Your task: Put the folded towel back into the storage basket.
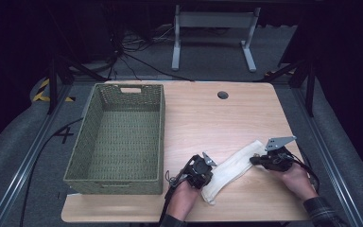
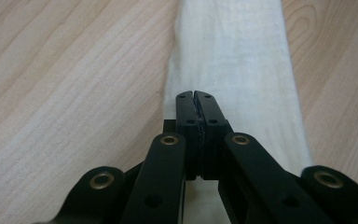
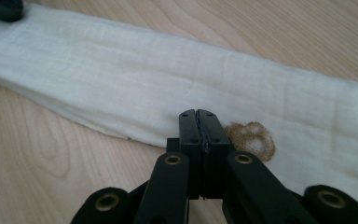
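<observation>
**Folded cloth near the front right corner, both grippers at its ends**

Green woven basket [image 1: 116,137] stands along the left edge of the table [image 1: 217,118], long side running front to back. Nothing shows inside it; handle slot at its far wall.

Cream cloth [image 1: 234,165], folded into a long strip, lies flat near the table's front right corner. Long axis runs diagonally: one end toward the front edge, the other toward the right edge.

Left gripper [image 2: 196,100] sits over the front end, jaws pressed fully together over the fabric; whether any cloth is pinched between them, cannot tell. Right gripper [image 3: 198,119] is at the strip's long edge near the other end, jaws likewise closed tight; a pinch there is not discernible either.

Brown stain [image 3: 251,140] on the cloth just beside the right gripper's tips. In the high view both grippers cover the strip's ends. A dark blurred object is cut off at the right gripper view's top left corner.
</observation>
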